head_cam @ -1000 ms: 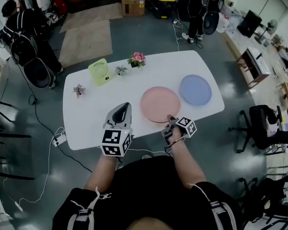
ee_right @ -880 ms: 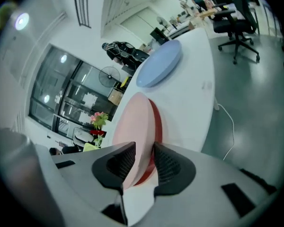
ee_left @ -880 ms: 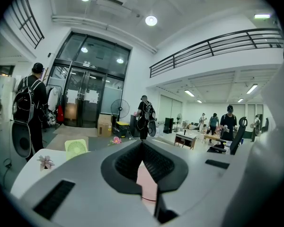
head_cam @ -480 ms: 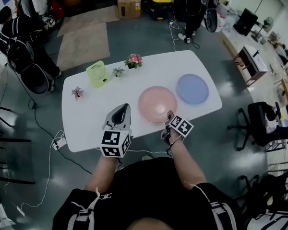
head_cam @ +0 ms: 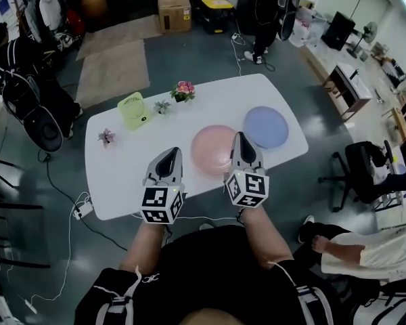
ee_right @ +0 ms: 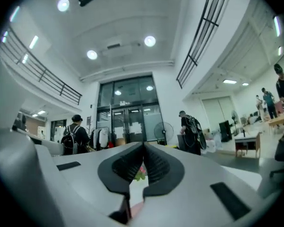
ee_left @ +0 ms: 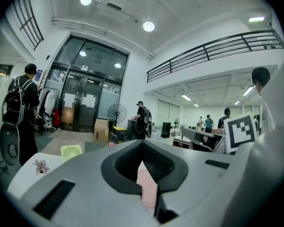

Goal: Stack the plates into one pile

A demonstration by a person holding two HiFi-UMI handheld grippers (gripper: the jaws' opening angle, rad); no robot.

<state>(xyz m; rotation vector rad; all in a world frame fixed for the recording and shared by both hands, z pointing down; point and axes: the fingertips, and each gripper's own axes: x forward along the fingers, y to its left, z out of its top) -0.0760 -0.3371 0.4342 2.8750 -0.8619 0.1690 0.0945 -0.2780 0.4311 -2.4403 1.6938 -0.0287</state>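
Note:
A pink plate (head_cam: 213,147) lies flat on the white table (head_cam: 122,181), with a blue plate (head_cam: 265,126) beside it to the right, rims close together. My left gripper (head_cam: 174,150) hovers over the table's near edge, left of the pink plate, shut and holding nothing. My right gripper (head_cam: 239,136) is raised over the pink plate's right side, pointing level, shut with nothing between its jaws. In the left gripper view the jaws (ee_left: 142,142) meet, and the pink plate (ee_left: 147,188) shows below them. The right gripper view shows its own jaws (ee_right: 143,144) pressed together.
At the table's far left stand a green fan (head_cam: 134,109), a pink flower pot (head_cam: 183,90) and two small plants (head_cam: 162,105) (head_cam: 106,137). People stand beyond the table, a cardboard box (head_cam: 174,7) is on the floor, and an office chair (head_cam: 365,168) sits at right.
My right gripper left the pink plate's near rim, rose, rolled upright and now sits level beside the left one. The pink plate lies flat. The left gripper stayed put.

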